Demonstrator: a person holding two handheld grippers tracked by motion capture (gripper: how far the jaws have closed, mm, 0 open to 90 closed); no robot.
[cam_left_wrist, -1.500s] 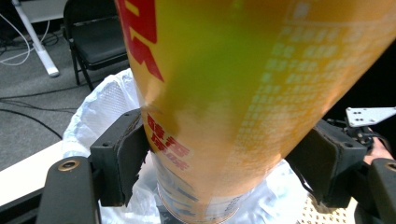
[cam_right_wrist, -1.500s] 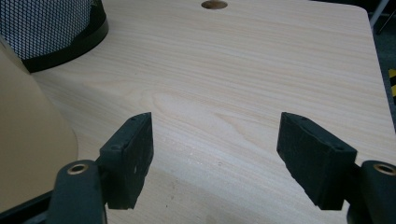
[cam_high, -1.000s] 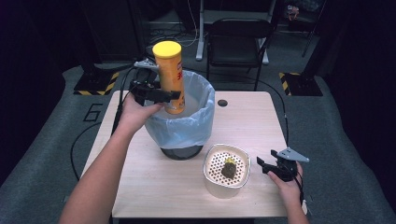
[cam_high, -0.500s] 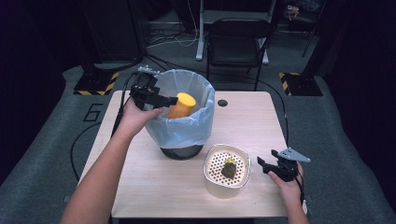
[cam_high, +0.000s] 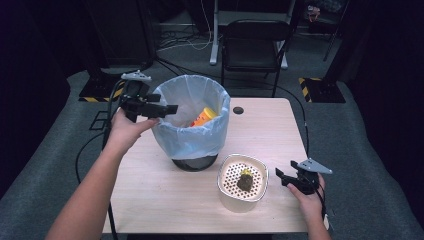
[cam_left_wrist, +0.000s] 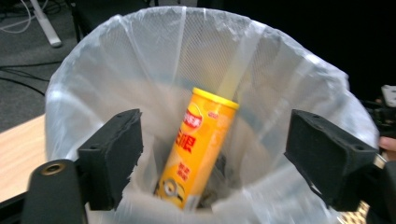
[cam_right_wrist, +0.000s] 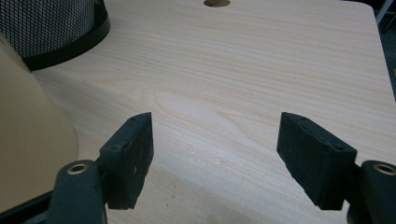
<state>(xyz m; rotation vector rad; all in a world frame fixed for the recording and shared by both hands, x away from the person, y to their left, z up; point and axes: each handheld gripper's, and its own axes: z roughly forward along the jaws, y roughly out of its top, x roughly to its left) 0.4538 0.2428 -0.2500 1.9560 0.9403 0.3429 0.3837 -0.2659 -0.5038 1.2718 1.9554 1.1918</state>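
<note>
my left claw (cam_high: 167, 108) hangs at the left rim of the bin (cam_high: 165, 132), jaws apart with nothing between them; they have just been closing in a little after letting go. through the left gripper view i look straight down between the pads (cam_left_wrist: 114, 156) into the bag-lined bin, and the yellow chip can (cam_left_wrist: 198, 149) leans inside it, lid end up against the far wall, bottom sunk among the bag folds. in the high view only the can's orange top (cam_high: 205, 117) peeks over the liner. my right claw (cam_high: 282, 177) rests low at the near right edge of the table (cam_high: 270, 130), jaws parted and empty, bare wood between them. just to its left sits a white perforated bowl (cam_high: 227, 195) with a small dark lump (cam_high: 244, 181) in it, well apart from the bin's black base.
</note>
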